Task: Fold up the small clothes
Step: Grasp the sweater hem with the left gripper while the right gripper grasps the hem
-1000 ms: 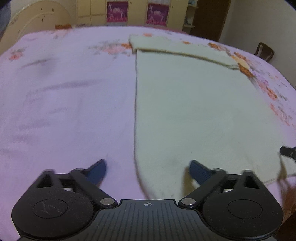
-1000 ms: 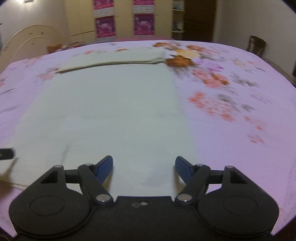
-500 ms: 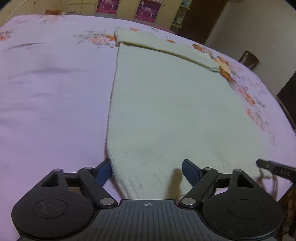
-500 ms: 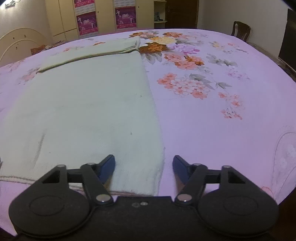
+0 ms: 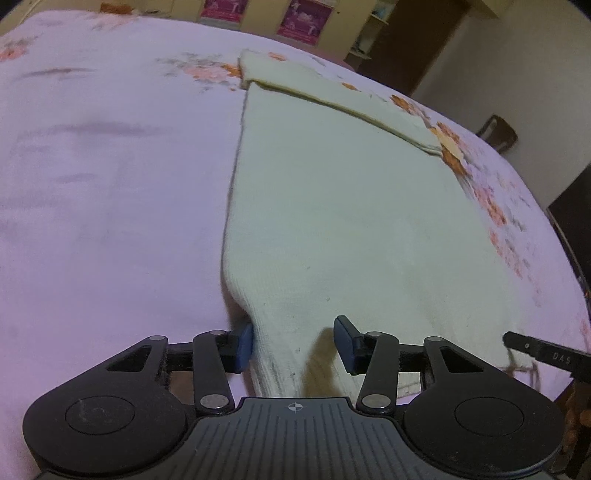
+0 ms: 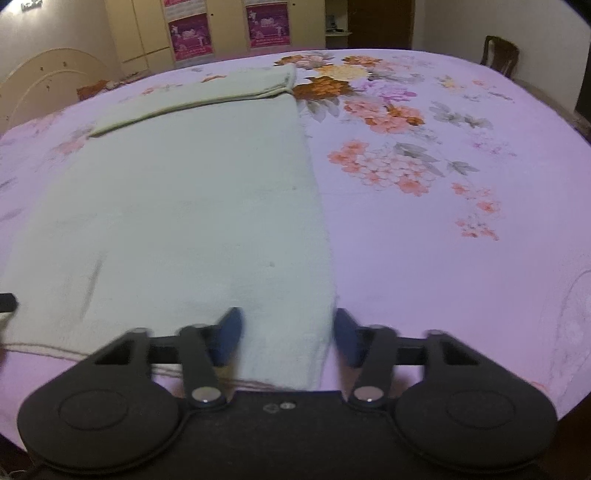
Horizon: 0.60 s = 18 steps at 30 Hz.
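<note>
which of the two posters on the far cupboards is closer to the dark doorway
The right-hand magenta poster: it hangs nearer the dark doorway, while the left-hand magenta poster sits further toward the curved headboard.

A home bedroom: floral pink bedsheet (image 6: 424, 155), curved headboard (image 6: 44, 77), wardrobe doors (image 6: 144, 29), wooden chair (image 6: 500, 53).

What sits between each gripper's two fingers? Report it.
The cream garment's near corners: left gripper straddles the near-left corner, right gripper the near-right one, jaws closing, each in its own wrist view.
</note>
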Each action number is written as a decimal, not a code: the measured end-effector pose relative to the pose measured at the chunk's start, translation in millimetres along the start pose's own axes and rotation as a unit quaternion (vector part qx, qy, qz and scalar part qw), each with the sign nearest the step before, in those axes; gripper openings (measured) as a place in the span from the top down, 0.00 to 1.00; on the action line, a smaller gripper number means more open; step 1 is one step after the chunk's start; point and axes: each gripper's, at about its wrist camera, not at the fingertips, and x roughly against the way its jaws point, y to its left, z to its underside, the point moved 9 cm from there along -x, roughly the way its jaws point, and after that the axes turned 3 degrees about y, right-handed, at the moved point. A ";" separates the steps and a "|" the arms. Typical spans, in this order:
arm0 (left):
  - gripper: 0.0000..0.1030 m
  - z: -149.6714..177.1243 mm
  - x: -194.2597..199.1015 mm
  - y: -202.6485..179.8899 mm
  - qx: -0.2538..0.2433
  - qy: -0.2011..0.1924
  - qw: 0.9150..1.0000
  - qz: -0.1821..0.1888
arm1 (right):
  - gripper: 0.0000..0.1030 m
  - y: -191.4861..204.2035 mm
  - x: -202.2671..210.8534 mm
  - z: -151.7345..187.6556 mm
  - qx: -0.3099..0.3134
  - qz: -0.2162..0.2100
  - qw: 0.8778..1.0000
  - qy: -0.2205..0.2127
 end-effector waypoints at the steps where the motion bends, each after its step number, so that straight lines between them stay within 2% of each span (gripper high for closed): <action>1: 0.37 0.7 0.6 0.1 0.006 0.002 1.000 0.009 | 0.55 0.8 -0.4 -0.6 0.000 -0.002 1.000 0.002; 2: 0.23 1.4 0.9 0.0 0.015 0.006 1.000 0.021 | 0.54 1.4 -1.2 -1.0 0.002 -0.003 1.000 0.004; 3: 0.18 2.2 0.4 -1.2 0.023 0.013 0.999 0.033 | 0.53 1.9 -1.6 -1.3 0.004 -0.003 1.000 0.003; 6: 0.17 4.1 -0.6 -0.8 0.041 0.012 0.998 0.039 | 0.50 2.7 -2.4 -1.3 0.005 -0.009 1.000 0.002; 9: 0.17 4.0 -1.0 3.3 0.061 0.006 0.996 0.067 | 0.49 1.1 -2.0 -1.0 -0.003 -0.017 1.000 0.000; 10: 0.20 4.2 -0.8 5.3 0.068 0.005 0.995 0.069 | 0.50 0.3 -1.7 -1.0 -0.005 -0.017 1.000 0.000; 12: 0.51 4.5 -0.4 5.9 0.066 0.004 0.996 0.066 | 0.58 -0.1 -0.8 -0.7 -0.006 -0.018 1.000 -0.001; 13: 0.74 6.6 -2.9 5.0 0.068 0.013 0.995 0.071 | 0.63 0.3 0.0 -1.3 -0.007 -0.021 1.000 -0.001; 14: 0.83 9.7 -5.3 6.2 0.077 0.023 0.994 0.076 | 0.73 1.8 0.4 -1.4 -0.007 -0.026 1.000 0.001; 15: 0.83 13.0 -8.3 4.9 0.080 0.031 0.993 0.080 | 0.78 3.6 0.1 -1.4 -0.005 -0.030 1.000 0.004; 18: 0.83 13.3 -12.3 -0.8 0.061 0.030 0.994 0.081 | 0.78 7.1 -3.9 -1.3 0.006 -0.029 1.000 0.009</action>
